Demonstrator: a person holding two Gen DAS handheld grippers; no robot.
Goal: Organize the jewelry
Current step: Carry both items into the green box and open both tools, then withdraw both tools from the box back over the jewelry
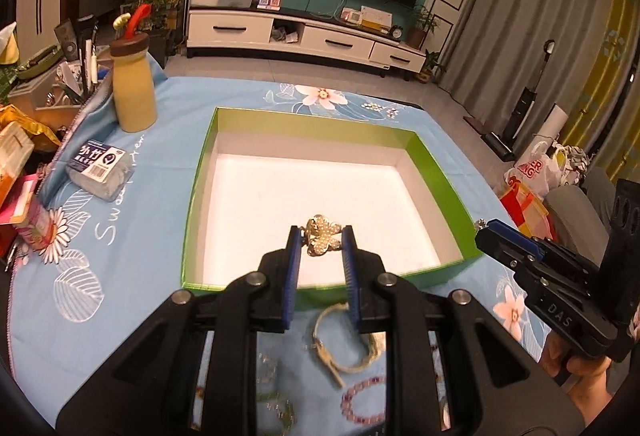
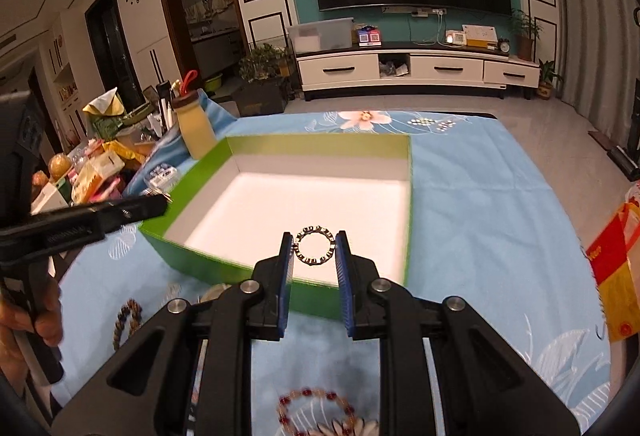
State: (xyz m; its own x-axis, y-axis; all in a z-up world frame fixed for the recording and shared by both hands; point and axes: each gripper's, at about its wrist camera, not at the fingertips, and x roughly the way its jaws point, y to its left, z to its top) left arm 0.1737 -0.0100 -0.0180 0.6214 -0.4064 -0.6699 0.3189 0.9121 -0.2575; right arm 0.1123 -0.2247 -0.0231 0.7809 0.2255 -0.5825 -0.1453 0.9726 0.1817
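A green box (image 1: 200, 172) with a white floor lies open on the blue flowered cloth; it also shows in the right wrist view (image 2: 208, 264). My left gripper (image 1: 321, 241) is shut on a gold butterfly-shaped brooch (image 1: 322, 240) and holds it over the box's near part. My right gripper (image 2: 314, 246) is shut on a dark beaded ring bracelet (image 2: 315, 246) over the box's near edge. A beige woven bracelet (image 1: 344, 340), a pink bead bracelet (image 1: 362, 402) and a red bead bracelet (image 2: 316, 406) lie on the cloth before the box.
A yellow bottle (image 1: 134, 88) with a brown lid and a small packet (image 1: 98, 168) stand left of the box. Clutter (image 2: 96, 168) fills the table's left side. A brown bead bracelet (image 2: 126, 320) lies at front left. Bags (image 2: 618, 272) sit off the right edge.
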